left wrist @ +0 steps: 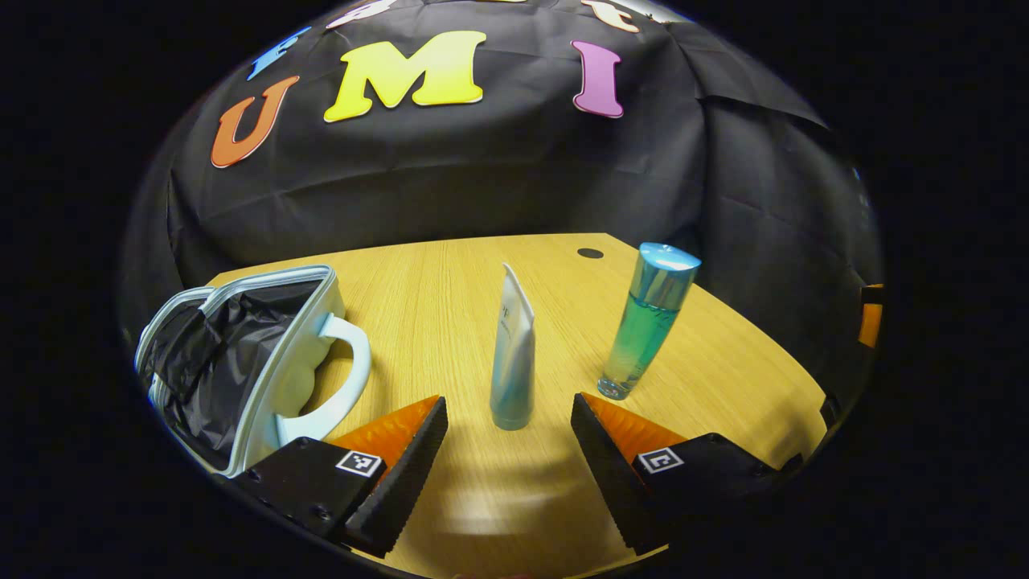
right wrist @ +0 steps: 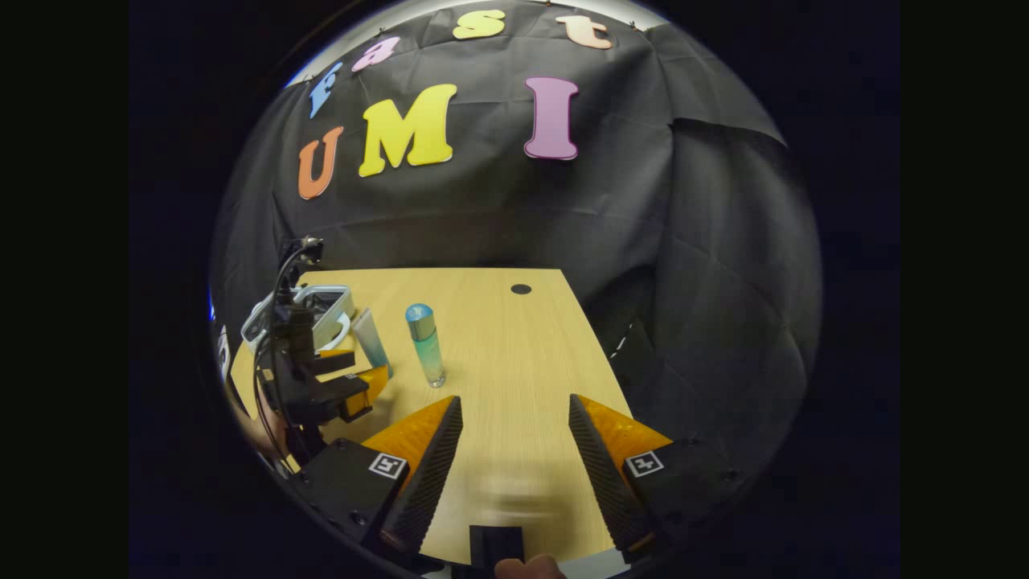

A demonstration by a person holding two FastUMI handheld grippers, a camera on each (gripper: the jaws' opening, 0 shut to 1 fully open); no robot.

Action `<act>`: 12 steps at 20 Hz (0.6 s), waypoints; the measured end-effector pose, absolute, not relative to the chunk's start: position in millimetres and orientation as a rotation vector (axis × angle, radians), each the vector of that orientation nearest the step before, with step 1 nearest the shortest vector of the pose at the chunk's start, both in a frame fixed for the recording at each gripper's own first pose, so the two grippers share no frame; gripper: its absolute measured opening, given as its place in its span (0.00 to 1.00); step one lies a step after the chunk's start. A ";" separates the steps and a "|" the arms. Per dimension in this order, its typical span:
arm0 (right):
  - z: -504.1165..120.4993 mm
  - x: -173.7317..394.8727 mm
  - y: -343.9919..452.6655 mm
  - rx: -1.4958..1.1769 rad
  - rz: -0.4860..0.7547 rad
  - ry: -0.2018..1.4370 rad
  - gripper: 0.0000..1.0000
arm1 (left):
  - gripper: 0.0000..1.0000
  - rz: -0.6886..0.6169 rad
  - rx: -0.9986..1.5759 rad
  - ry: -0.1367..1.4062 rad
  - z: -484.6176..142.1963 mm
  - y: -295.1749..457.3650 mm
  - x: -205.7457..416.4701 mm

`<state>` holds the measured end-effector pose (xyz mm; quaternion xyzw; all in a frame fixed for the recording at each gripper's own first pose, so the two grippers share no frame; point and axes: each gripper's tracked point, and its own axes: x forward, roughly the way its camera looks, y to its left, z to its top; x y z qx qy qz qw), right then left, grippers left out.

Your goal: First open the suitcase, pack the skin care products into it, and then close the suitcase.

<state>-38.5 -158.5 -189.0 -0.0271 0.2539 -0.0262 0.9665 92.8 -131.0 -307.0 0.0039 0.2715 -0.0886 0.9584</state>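
White tube (left wrist: 513,354) between wide-spread left hand-held gripper (left wrist: 509,426) fingers (untouched); right hand-held gripper (right wrist: 514,438) wide, empty.

A light wooden table (left wrist: 450,289) with a fine grain spans the booth. A small round black hole (left wrist: 590,253) sits near its far right edge.
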 end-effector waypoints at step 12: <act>-210.5 -28.0 -151.2 -0.037 -0.045 0.574 0.80 | 0.51 -0.170 -0.026 0.603 -327.7 -136.2 115.6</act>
